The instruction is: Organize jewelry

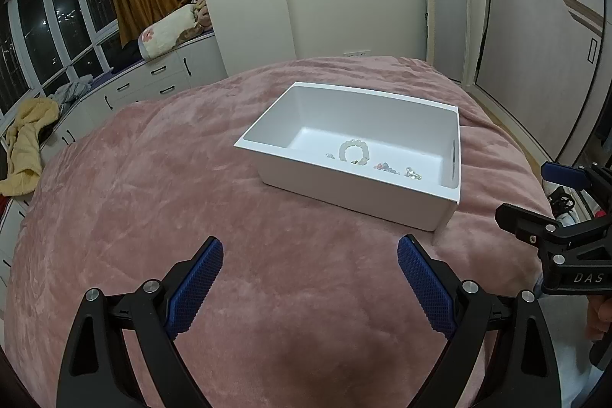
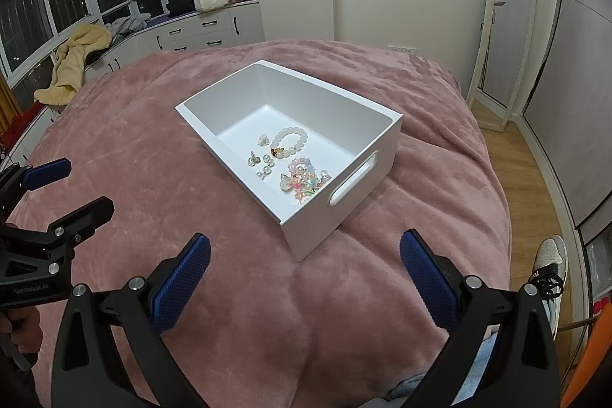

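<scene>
Yellow garment (image 2: pixel 78 58): was seen heaped on the white drawer unit (image 2: pixel 191 33) under the window, far left.

Left gripper (image 1: pixel 310 283): was held above the pink blanket (image 1: pixel 153 178), its blue-padded jaws spread wide, nothing between them. It was well apart from the box.

White box (image 2: pixel 344 201): was set on the blanket near the bed's middle, open-topped, a slot handle cut in its near end wall.

Contents, all on the box floor: small pearl earrings (image 2: pixel 264 163) were scattered to the left; a pale bead bracelet (image 2: pixel 289 142) was laid in a ring just beside them; a multicoloured bead bracelet (image 2: pixel 306 178) was piled nearest the handle end.

Right gripper (image 2: pixel 306 278): was held above the blanket short of the box's near corner, jaws likewise wide apart and empty.

Standing mirror (image 2: pixel 505 25): was leaned against the wall, far right. A sneaker (image 2: pixel 549 262) was seen on the wooden floor below it.
</scene>
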The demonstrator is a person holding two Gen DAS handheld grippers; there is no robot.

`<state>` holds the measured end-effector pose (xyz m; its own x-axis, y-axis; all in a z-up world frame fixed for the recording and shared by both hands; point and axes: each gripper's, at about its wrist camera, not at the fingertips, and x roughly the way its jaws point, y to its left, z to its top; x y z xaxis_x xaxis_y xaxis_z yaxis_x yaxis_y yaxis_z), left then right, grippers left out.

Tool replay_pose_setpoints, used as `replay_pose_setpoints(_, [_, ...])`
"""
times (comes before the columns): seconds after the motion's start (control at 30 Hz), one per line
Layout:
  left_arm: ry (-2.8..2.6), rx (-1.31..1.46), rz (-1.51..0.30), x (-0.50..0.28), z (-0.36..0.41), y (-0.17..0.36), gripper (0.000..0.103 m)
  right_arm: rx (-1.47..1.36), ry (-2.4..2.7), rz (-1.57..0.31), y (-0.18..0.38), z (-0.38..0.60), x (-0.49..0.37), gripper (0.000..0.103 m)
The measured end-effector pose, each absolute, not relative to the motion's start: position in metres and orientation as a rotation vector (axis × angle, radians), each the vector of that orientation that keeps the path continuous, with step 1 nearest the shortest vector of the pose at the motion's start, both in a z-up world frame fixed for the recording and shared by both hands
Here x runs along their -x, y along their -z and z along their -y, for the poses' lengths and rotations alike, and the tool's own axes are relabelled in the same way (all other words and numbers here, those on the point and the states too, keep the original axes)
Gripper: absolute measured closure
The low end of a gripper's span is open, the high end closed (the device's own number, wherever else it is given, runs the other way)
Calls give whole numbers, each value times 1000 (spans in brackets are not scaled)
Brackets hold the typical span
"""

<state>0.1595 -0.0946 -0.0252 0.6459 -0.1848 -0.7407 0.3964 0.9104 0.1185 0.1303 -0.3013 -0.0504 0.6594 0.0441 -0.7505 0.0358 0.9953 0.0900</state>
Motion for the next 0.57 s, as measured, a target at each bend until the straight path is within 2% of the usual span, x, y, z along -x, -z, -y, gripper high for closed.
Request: replay_pose_setpoints(0.57, [347,-280,-807,-160,95,19,9,-101,-6,-851,50,303,-131,5])
